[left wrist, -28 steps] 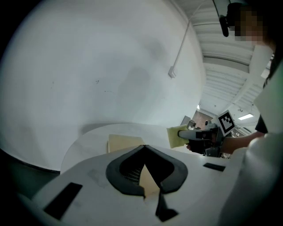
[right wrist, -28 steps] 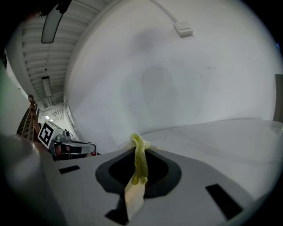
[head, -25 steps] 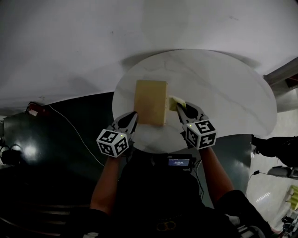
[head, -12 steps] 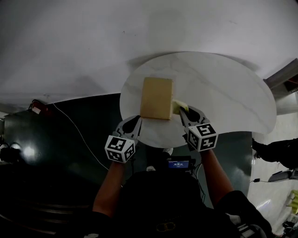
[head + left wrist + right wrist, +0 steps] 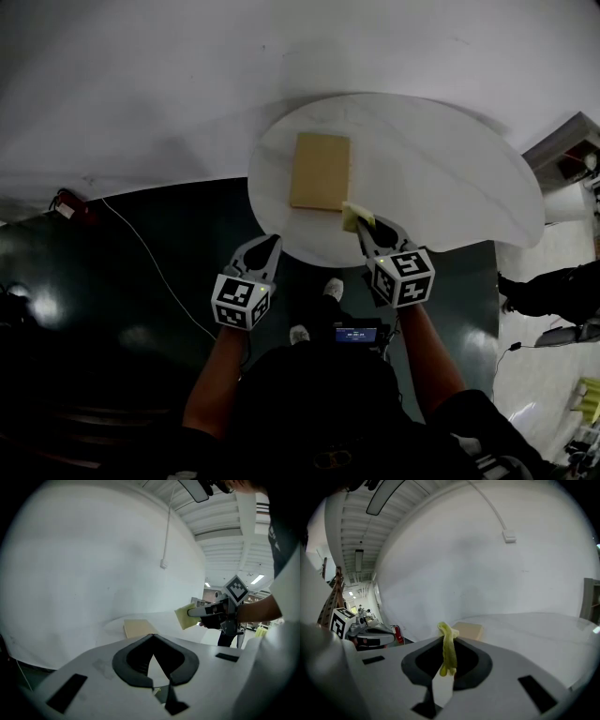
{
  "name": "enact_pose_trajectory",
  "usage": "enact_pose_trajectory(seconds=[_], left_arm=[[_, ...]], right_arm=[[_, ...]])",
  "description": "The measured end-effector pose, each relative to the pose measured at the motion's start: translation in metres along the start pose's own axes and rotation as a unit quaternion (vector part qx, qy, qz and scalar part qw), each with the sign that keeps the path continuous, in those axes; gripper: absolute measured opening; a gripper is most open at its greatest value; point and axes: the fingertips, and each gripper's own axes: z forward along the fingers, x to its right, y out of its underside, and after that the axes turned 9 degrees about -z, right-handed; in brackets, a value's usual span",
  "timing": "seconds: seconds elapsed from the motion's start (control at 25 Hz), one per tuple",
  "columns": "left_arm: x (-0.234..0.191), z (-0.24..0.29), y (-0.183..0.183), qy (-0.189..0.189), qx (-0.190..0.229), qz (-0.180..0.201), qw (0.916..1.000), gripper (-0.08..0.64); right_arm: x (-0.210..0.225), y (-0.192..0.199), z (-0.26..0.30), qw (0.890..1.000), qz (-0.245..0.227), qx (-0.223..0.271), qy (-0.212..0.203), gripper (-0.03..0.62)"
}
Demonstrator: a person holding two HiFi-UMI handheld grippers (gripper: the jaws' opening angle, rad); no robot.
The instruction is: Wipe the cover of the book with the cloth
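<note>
Tan rect. book (image 5: 321, 172): flat on round white marble-look table (image 5: 450, 178), at table's 9 o'clock side. Yellow cloth (image 5: 356, 217): pinched betw. jaws of R gripper (image 5: 364, 228), just beside book's 5 o'clock corner; contact w/ cover unclear. L gripper (image 5: 271, 245): jaws pressed together, empty, at book's 7 o'clock, off table edge, over dark floor (image 5: 141, 281).

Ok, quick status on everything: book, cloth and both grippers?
book: closed, flat on the table, nothing on it.
cloth: pinched in the right gripper, held by the book's near right corner.
right gripper: shut on the cloth.
left gripper: jaws together, empty, short of the table.
</note>
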Motion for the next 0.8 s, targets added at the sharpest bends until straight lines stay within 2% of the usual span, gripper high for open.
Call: enact_pose_trajectory(seconds=[0.32, 0.8], left_arm=[[0.021, -0.042, 0.023, 0.02, 0.013, -0.001, 0.9997, 0.009], [0.043, -0.075, 0.036, 0.037, 0.029, 0.006, 0.9989, 0.009]], right_arm=[[-0.036, 0.015, -0.042, 1.0, 0.001, 0.008, 0.012, 0.087], [-0.068, 0.031, -0.084, 0.999, 0.004, 0.021, 0.024, 0.087]])
